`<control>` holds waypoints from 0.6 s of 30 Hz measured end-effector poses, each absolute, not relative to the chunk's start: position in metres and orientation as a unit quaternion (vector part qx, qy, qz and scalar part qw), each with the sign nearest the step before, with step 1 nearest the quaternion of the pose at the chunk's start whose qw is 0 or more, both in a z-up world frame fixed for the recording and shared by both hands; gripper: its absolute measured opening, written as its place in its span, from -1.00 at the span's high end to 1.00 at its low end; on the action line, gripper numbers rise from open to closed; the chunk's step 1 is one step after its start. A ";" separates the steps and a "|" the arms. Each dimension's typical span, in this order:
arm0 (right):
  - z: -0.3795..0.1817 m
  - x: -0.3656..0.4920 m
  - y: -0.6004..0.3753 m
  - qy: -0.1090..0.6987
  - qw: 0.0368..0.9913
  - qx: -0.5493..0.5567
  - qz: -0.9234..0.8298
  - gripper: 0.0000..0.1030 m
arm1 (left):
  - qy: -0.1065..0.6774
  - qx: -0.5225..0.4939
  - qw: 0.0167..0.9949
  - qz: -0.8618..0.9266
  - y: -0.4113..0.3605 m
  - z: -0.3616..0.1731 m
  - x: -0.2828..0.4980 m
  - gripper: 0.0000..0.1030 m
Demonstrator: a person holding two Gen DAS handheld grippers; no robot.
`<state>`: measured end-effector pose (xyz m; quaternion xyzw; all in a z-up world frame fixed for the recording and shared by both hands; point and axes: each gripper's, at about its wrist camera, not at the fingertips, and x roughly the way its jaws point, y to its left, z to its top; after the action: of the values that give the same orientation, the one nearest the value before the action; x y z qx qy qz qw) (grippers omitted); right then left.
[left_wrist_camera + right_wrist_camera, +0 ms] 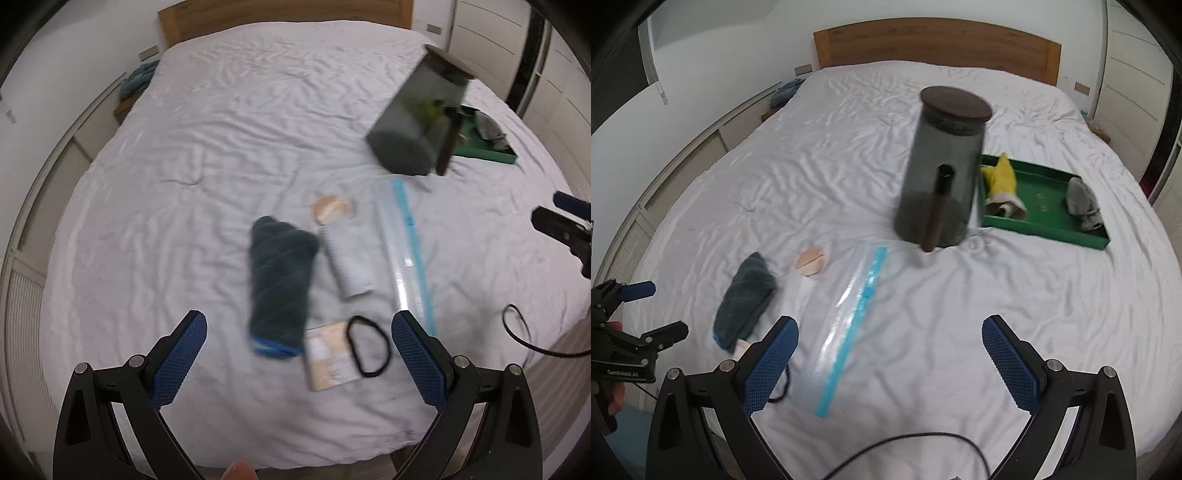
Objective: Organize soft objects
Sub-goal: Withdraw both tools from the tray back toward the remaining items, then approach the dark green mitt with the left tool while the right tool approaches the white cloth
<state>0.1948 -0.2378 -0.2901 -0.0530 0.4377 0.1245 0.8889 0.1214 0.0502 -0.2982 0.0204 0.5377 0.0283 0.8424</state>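
Note:
A dark teal folded cloth (280, 284) (746, 299) with a blue edge lies on the white bed. Beside it are a clear zip bag with a blue seal strip (410, 254) (855, 317), a pale round pad (332, 208) (810, 261), a grey-white roll (349, 258), a flat packet (332, 354) and a black hair band (367, 345). My left gripper (299, 354) hovers open just short of the cloth and packet. My right gripper (890, 363) is open above the bag's near end. A green tray (1045, 225) (487, 155) holds a yellow glove (1001, 181) and a grey soft item (1080, 201).
A tall smoky-grey canister with a dark lid and handle (942, 166) (417, 122) stands mid-bed next to the tray. A black cable (912, 446) (524, 332) trails over the bed's near edge. A wooden headboard (934, 48) is at the far end, and a windowsill runs along the left.

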 end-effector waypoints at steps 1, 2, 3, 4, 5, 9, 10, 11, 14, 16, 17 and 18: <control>-0.294 0.201 -0.237 0.438 0.888 -0.052 0.126 -0.97 | 0.538 0.017 0.842 0.032 0.056 -0.299 0.122 -0.91; -0.298 0.201 -0.232 0.439 0.888 -0.052 0.127 -0.97 | 0.537 0.013 0.843 0.035 0.062 -0.301 0.122 -0.91; -0.299 0.200 -0.229 0.440 0.887 -0.054 0.128 -0.97 | 0.536 0.012 0.844 0.038 0.067 -0.300 0.121 -0.91; -0.302 0.202 -0.226 0.440 0.887 -0.057 0.128 -0.97 | 0.533 0.013 0.845 0.041 0.071 -0.301 0.122 -0.91; -0.306 0.206 -0.224 0.441 0.886 -0.059 0.128 -0.95 | 0.531 0.014 0.846 0.042 0.074 -0.303 0.123 -0.91; -0.322 0.214 -0.208 0.449 0.882 -0.051 0.135 -0.94 | 0.533 0.016 0.845 0.037 0.078 -0.315 0.128 -0.91; -0.328 0.216 -0.202 0.450 0.881 -0.051 0.137 -0.94 | 0.534 0.015 0.845 0.034 0.078 -0.318 0.129 -0.91; -0.331 0.217 -0.199 0.452 0.880 -0.049 0.140 -0.94 | 0.535 0.013 0.844 0.031 0.076 -0.322 0.130 -0.91; -0.344 0.223 -0.186 0.455 0.876 -0.046 0.151 -0.91 | 0.539 0.014 0.842 0.021 0.072 -0.334 0.136 -0.91; -0.351 0.226 -0.180 0.457 0.875 -0.044 0.155 -0.89 | 0.540 0.021 0.841 0.016 0.068 -0.342 0.139 -0.91; -0.355 0.227 -0.178 0.458 0.874 -0.043 0.156 -0.88 | 0.542 0.023 0.840 0.013 0.066 -0.346 0.141 -0.91; -0.359 0.229 -0.176 0.460 0.873 -0.042 0.157 -0.87 | 0.543 0.024 0.839 0.012 0.065 -0.350 0.143 -0.91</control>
<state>0.2291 -0.1764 -0.3587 -0.0419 0.4595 0.1570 0.8732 0.1430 0.0651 -0.3504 0.0236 0.5431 0.0117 0.8393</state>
